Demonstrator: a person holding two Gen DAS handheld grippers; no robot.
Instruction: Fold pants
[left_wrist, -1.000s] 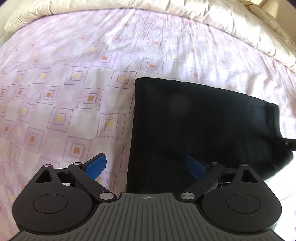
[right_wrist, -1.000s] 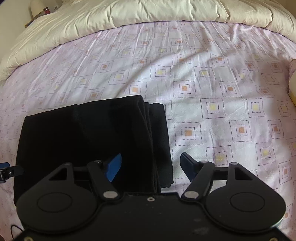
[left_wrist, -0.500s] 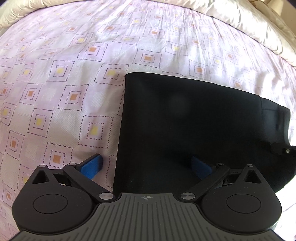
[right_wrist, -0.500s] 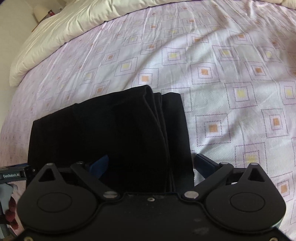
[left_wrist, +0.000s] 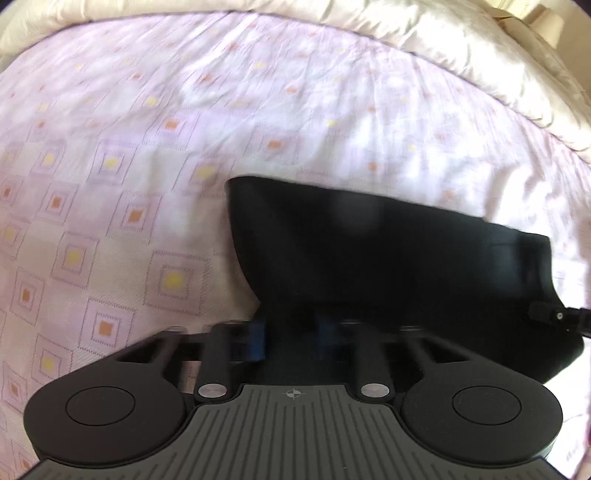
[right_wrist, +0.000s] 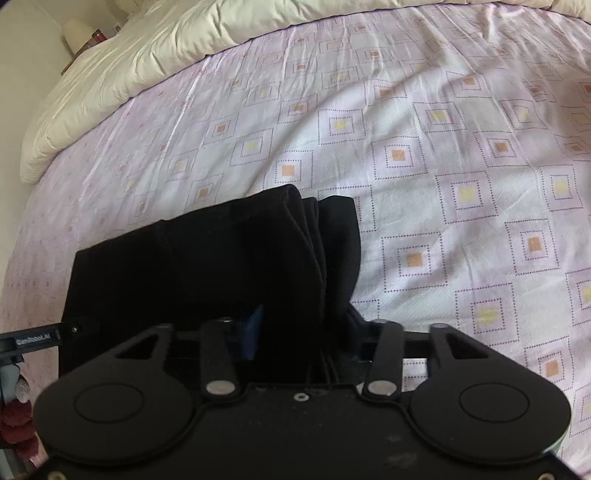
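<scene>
Underneath, patterned bedsheet (right_wrist: 424, 155), cream duvet (right_wrist: 122, 74)

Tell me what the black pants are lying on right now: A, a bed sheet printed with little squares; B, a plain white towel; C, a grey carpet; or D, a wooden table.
A: the folded black pants rest on a pale pink bed sheet patterned with dotted squares with yellow and orange centres, with a cream duvet bunched at the far edge.
</scene>
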